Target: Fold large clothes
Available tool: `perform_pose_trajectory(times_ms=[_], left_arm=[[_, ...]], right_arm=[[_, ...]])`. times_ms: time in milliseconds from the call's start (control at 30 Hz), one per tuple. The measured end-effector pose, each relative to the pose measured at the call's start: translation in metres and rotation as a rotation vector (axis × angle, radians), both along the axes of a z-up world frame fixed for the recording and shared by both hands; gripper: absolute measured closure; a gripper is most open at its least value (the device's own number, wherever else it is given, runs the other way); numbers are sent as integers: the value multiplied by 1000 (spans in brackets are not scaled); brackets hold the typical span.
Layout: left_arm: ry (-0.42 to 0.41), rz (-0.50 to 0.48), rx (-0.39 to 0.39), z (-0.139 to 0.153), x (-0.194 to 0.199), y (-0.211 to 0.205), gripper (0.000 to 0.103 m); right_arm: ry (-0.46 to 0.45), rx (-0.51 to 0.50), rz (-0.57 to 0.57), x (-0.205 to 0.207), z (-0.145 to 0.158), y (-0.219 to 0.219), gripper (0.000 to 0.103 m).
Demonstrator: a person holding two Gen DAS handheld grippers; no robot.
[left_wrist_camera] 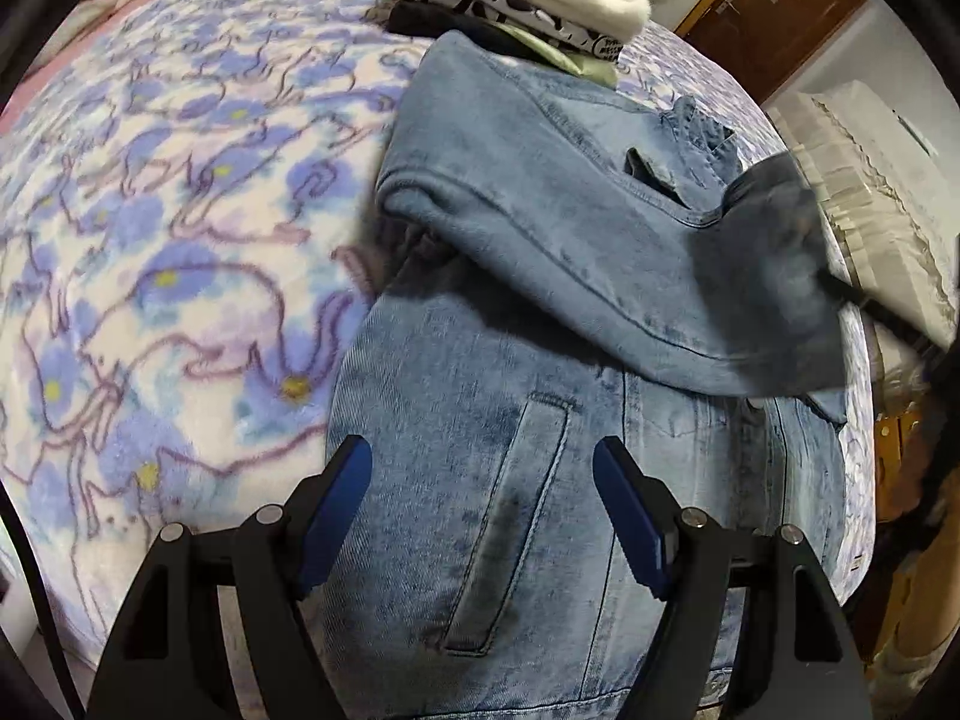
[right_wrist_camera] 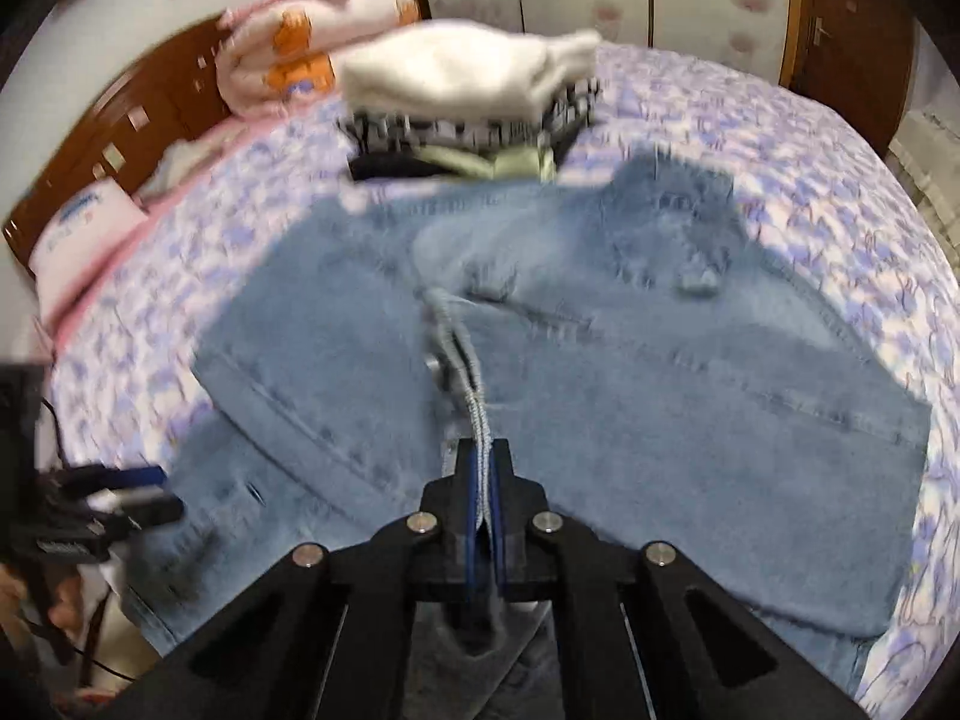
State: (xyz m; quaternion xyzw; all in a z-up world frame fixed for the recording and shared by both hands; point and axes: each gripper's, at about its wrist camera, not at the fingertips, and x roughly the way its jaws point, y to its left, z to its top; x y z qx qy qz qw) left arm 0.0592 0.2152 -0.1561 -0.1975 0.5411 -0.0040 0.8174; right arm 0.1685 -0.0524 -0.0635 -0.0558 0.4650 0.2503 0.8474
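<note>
Right wrist view motion-blurred, denim jacket (right_wrist_camera: 600, 372) hem cut off below, folded pile (right_wrist_camera: 468, 114) smeared

The denim jacket (left_wrist_camera: 540, 420) on the bed (left_wrist_camera: 150, 240) is viewed closely from its near hem by both wrist cameras; the folded pile (right_wrist_camera: 468, 108) beyond is shared.

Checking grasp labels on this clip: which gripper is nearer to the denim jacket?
Right. The right gripper is shut on a fold of the denim jacket, touching it. The left gripper is open above the jacket's lower front, holding nothing.
</note>
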Motion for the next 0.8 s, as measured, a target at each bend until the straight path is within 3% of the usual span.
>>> perform_pose_trajectory(times_ms=[200,367,500,567,633,700,733,800], left_arm=[[-10,-3,11,7,9,-4,28],[-5,-35,16,4,19,-17,28],[-11,-70,36,5,30,-33,28],[-18,-87,51,6,38,-38,28],[-20,-103,70,7,47,-42,28],[-23,-117,93,8,58,-42,28],[-28,-124,106,9,65,-41,28],[-29,-136,126,11,81,-36,28]], right_arm=[[-178,251,-3,8,92,-31,100],[-297,351,-71,7,128,-66,100],[-266,293,-214,26,91,-102,100],[-171,259,-325,42,50,-128,100],[-45,140,-440,58,-8,-154,95],[50,31,-515,64,-46,-171,95],[123,34,-539,65,-64,-183,95],[222,141,-556,63,-83,-203,94]])
